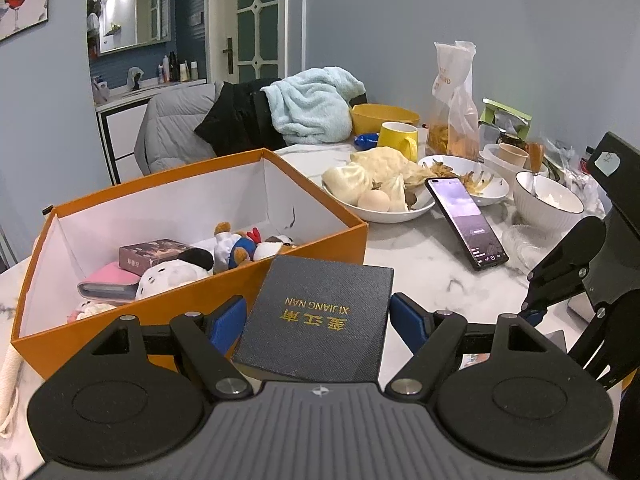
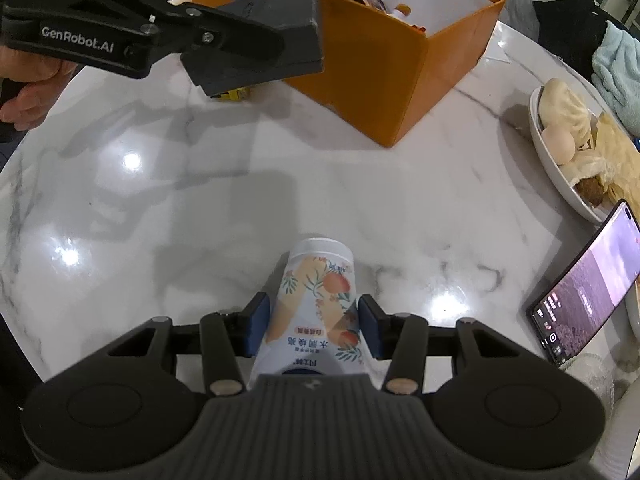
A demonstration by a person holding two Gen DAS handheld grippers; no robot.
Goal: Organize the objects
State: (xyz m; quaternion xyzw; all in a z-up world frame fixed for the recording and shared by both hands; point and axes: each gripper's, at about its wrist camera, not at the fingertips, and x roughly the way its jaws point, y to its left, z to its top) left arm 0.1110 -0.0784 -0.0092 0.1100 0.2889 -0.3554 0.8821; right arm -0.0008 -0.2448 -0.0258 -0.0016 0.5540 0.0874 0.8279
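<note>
My left gripper (image 1: 318, 316) is shut on a dark grey box with gold lettering (image 1: 320, 316), its blue pads against the two sides. In the right wrist view this dark box (image 2: 280, 24) hangs above the marble table (image 2: 180, 208), beside the orange box (image 2: 380, 80). The open orange box (image 1: 120, 332) holds plush toys (image 1: 176, 272), a pink wallet (image 1: 108, 284) and a small carton (image 1: 152, 252). My right gripper (image 2: 314, 316) is shut on a white bottle with a peach print (image 2: 316, 292), cap pointing away toward the table.
A lit phone (image 1: 464, 224) leans against a plate of buns and an egg (image 1: 400, 216). Behind them stand a yellow mug (image 1: 396, 136), bowls (image 1: 548, 204) and snack bags (image 1: 452, 120). A small yellow item (image 2: 232, 94) lies under the held dark box. A hand (image 2: 28, 76) grips the left tool.
</note>
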